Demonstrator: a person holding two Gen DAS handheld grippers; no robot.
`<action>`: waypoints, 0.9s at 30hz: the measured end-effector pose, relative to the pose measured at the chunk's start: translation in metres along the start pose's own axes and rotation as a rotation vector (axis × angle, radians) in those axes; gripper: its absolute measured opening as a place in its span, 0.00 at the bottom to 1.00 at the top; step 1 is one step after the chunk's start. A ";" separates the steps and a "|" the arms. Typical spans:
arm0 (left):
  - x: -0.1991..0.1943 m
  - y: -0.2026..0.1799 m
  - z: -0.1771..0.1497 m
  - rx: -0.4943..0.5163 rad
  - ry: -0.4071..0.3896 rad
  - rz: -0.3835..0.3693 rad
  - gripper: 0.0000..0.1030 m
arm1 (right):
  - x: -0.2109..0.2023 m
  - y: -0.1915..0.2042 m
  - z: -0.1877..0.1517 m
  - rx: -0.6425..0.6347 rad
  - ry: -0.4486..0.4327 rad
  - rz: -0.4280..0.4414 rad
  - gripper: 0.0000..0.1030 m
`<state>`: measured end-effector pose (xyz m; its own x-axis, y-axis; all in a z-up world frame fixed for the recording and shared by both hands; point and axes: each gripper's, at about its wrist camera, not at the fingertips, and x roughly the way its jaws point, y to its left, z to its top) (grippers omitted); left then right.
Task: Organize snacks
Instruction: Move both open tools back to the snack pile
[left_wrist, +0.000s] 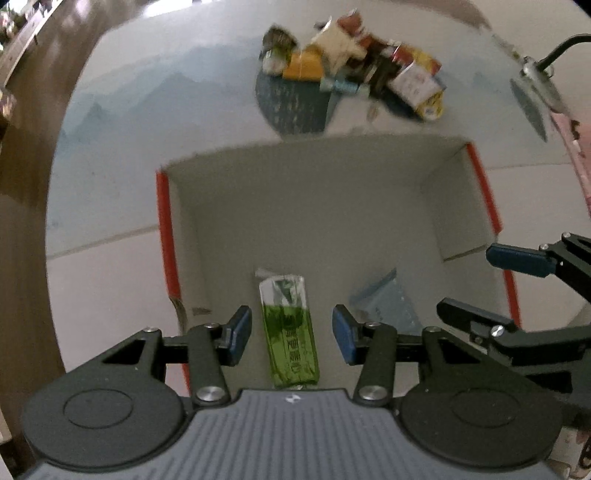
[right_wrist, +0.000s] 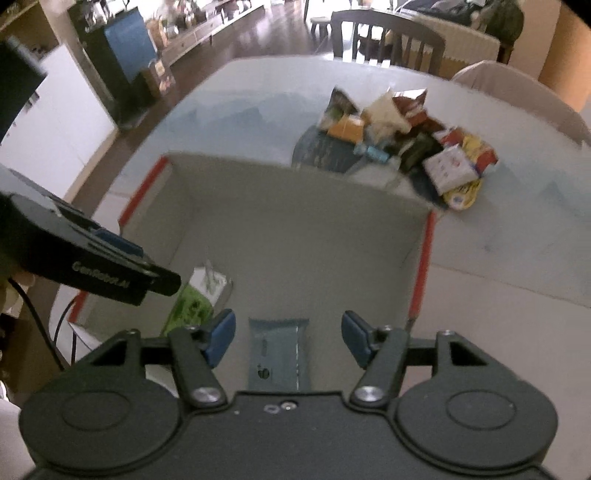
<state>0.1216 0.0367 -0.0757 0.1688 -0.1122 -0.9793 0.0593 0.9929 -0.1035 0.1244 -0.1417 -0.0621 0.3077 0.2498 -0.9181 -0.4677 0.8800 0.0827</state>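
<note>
A grey cardboard box with red edges (left_wrist: 306, 206) (right_wrist: 295, 236) stands open on the table. A green snack packet (left_wrist: 290, 328) (right_wrist: 195, 299) lies flat on its floor. A pale blue packet (left_wrist: 388, 302) (right_wrist: 279, 354) lies beside it. My left gripper (left_wrist: 291, 336) is open above the green packet, not touching it. My right gripper (right_wrist: 288, 338) is open above the blue packet and also shows at the right in the left wrist view (left_wrist: 491, 280). A pile of mixed snack packets (left_wrist: 354, 62) (right_wrist: 402, 136) lies on the table beyond the box.
The pile sits partly on a dark round mat (left_wrist: 295, 103) (right_wrist: 325, 151). The white table (left_wrist: 110, 147) (right_wrist: 517, 240) ends at left over a wooden floor (left_wrist: 22, 147). Chairs (right_wrist: 384, 37) stand at the far side. A cabinet (right_wrist: 122, 62) stands at far left.
</note>
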 end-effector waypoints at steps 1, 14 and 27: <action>-0.008 0.000 0.005 0.012 -0.016 -0.001 0.46 | -0.006 -0.001 0.002 0.002 -0.014 0.000 0.61; -0.080 -0.003 0.049 0.040 -0.252 0.021 0.57 | -0.062 -0.031 0.042 0.046 -0.190 -0.035 0.78; -0.092 0.001 0.115 -0.006 -0.359 0.068 0.72 | -0.066 -0.084 0.084 0.117 -0.231 -0.068 0.97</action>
<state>0.2190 0.0435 0.0345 0.5071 -0.0516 -0.8604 0.0305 0.9987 -0.0420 0.2129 -0.1979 0.0238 0.5221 0.2627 -0.8114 -0.3450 0.9351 0.0807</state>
